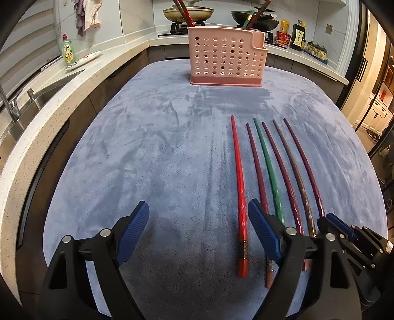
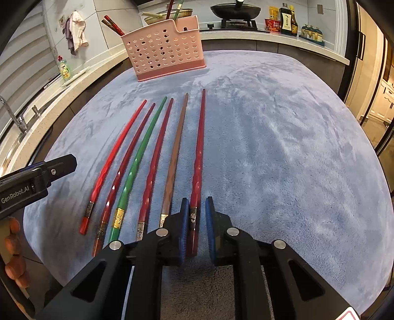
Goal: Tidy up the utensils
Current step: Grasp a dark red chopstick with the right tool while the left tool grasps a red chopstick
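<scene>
Several chopsticks lie side by side on the blue cloth [image 2: 270, 147]: bright red [image 2: 110, 162], dark red [image 2: 128, 165], green [image 2: 138, 162], maroon [image 2: 155, 160], brown [image 2: 174, 152] and a rightmost dark red one [image 2: 198, 160]. My right gripper [image 2: 197, 226] has its jaws narrowly apart around the thick end of the rightmost chopstick; its left pad touches it, the right pad stands a small gap away. My left gripper [image 1: 198, 221] is open and empty, left of the bright red chopstick [image 1: 240, 184]. The pink perforated holder [image 1: 226, 59] stands at the far edge with a few chopsticks in it.
A kitchen counter with a sink [image 1: 37, 98], a dish soap bottle [image 1: 67, 50] and a plate runs along the left. Pans on a stove [image 1: 188, 13] and sauce bottles [image 1: 298, 34] stand behind the holder. The holder also shows in the right wrist view [image 2: 165, 51].
</scene>
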### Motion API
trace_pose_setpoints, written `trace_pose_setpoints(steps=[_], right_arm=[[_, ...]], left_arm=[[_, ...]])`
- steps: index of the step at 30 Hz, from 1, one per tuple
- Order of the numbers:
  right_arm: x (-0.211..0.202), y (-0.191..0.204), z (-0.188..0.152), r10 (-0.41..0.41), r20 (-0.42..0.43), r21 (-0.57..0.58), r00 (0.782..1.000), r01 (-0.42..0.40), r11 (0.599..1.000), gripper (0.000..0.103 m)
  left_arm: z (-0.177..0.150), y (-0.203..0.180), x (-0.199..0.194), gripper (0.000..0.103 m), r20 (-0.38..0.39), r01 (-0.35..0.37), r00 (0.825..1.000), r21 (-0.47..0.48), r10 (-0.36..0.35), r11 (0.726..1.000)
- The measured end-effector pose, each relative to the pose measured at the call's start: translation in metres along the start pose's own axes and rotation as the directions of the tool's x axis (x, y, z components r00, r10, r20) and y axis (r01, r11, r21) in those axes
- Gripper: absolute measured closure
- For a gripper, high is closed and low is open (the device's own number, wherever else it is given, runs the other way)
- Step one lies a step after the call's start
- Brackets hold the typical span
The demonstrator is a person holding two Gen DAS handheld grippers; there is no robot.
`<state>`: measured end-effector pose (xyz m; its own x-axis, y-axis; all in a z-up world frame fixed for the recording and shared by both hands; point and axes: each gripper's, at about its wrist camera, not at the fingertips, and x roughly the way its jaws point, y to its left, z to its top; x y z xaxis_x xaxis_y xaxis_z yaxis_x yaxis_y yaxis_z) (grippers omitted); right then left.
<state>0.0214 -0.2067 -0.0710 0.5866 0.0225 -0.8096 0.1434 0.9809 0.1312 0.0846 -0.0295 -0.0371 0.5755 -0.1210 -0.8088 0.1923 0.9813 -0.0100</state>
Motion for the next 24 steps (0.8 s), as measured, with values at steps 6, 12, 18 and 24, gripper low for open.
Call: trace_pose_setpoints(steps=[6,12,18,24], right_arm=[[-0.001,-0.004,-0.001,0.002,0.002,0.013,1.0,-0.002,1.0,0.095],[-0.003,-0.008,-0.001,0.007,0.003,0.03,1.0,-0.007,1.0,0.095],[-0.004,-0.009,-0.002,0.01,0.004,0.038,1.0,-0.011,0.999,0.095],[-0.003,-0.009,-0.002,0.013,0.004,0.041,1.0,-0.013,0.999,0.095]], left_arm=[[-0.004,-0.005,0.0,0.024,-0.009,0.009,1.0,0.014,-0.009,1.0],[-0.011,-0.009,0.005,0.024,-0.028,0.017,0.999,0.028,-0.017,0.999],[-0.023,-0.012,0.012,0.024,-0.058,0.024,0.998,0.044,-0.021,0.999],[-0.03,-0.012,0.019,0.031,-0.083,0.036,0.996,0.046,-0.033,0.998]])
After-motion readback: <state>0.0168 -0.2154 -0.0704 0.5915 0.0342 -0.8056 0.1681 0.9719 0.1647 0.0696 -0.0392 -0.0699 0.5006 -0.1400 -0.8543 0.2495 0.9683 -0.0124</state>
